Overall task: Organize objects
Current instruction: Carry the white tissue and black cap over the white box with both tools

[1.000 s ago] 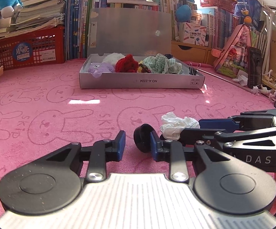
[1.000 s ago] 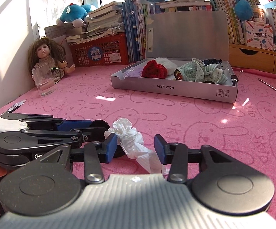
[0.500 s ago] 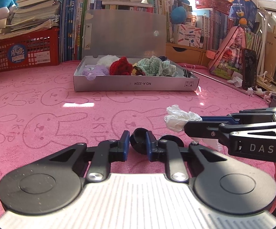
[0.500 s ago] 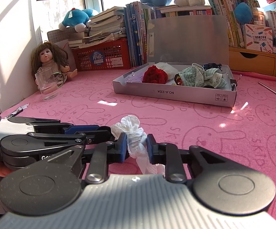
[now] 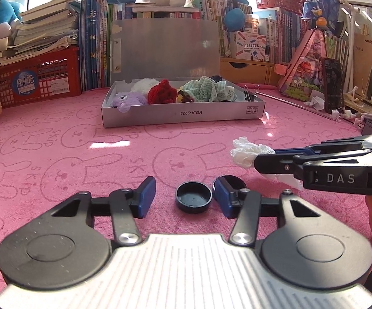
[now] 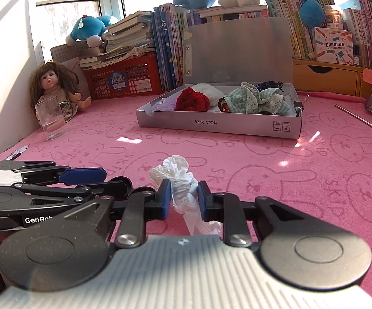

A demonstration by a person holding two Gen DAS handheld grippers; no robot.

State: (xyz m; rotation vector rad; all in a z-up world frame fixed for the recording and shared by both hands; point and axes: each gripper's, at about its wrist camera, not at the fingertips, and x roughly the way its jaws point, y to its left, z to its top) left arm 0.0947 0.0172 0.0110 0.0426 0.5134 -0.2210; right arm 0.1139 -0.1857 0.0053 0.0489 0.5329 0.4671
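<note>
Round black plastic cap (image 5: 193, 200), seen only from the left wrist, lies on pink bunny-print cloth (image 5: 57, 154) between the left gripper (image 5: 183, 196), whose jaws have just been opening. Right gripper (image 6: 184, 200) pinches crumpled white tissue (image 6: 182, 182); glass cup (image 6: 51, 118) and doll (image 6: 53, 85) show only there.

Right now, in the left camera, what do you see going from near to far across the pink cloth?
Black cap → white tissue → grey box → books.
</note>
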